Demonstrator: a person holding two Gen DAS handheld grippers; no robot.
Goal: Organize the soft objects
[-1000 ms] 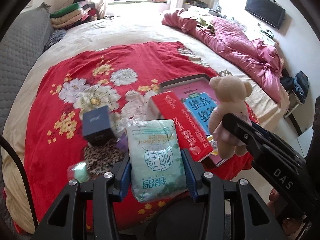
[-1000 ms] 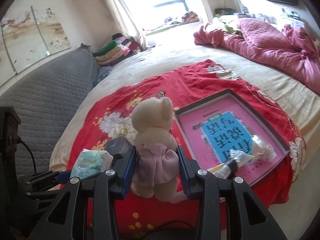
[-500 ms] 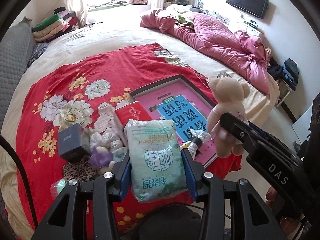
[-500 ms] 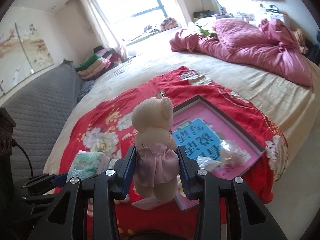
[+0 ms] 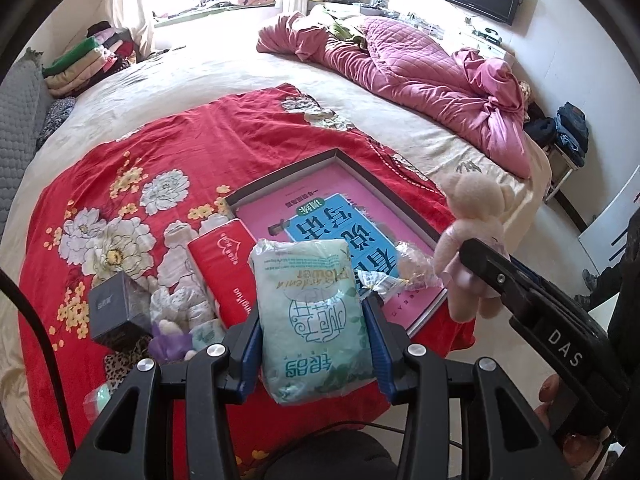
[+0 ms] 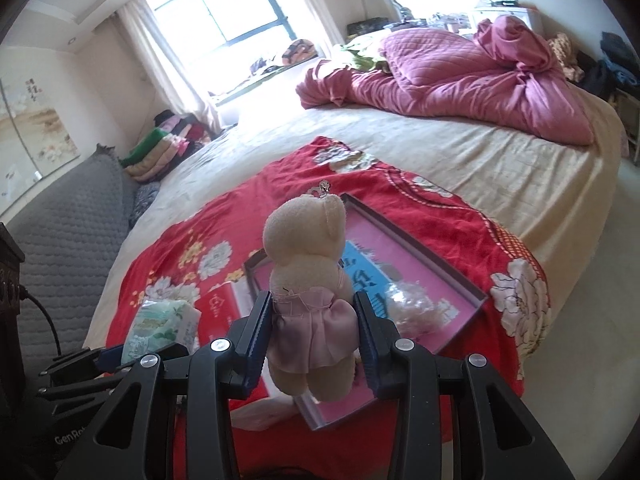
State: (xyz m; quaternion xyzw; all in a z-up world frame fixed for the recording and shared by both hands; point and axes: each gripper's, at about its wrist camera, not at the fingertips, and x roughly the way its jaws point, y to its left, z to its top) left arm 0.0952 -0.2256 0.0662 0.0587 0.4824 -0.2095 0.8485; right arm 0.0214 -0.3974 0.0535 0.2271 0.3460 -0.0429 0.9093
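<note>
My left gripper (image 5: 312,324) is shut on a pale green tissue pack (image 5: 314,312) and holds it above the red floral cloth (image 5: 140,152). My right gripper (image 6: 314,320) is shut on a beige teddy bear in a pink dress (image 6: 308,272), held above the near edge of the pink-lined box (image 6: 420,268). The bear (image 5: 472,236) and the right gripper's arm also show at the right of the left wrist view. The tissue pack (image 6: 164,324) shows at the lower left of the right wrist view.
In the box (image 5: 344,168) lie a blue booklet (image 5: 340,228) and clear wrappers (image 5: 412,268). A red pack (image 5: 226,268), a dark small box (image 5: 114,308), a purple soft toy (image 5: 168,336) and leopard cloth (image 5: 120,360) lie left. A pink quilt (image 5: 420,68) is far right.
Both grippers have swung right over the bed with their loads. The pink-lined box now sits more central under them; the dark box and small items have slid toward the left of view.
</note>
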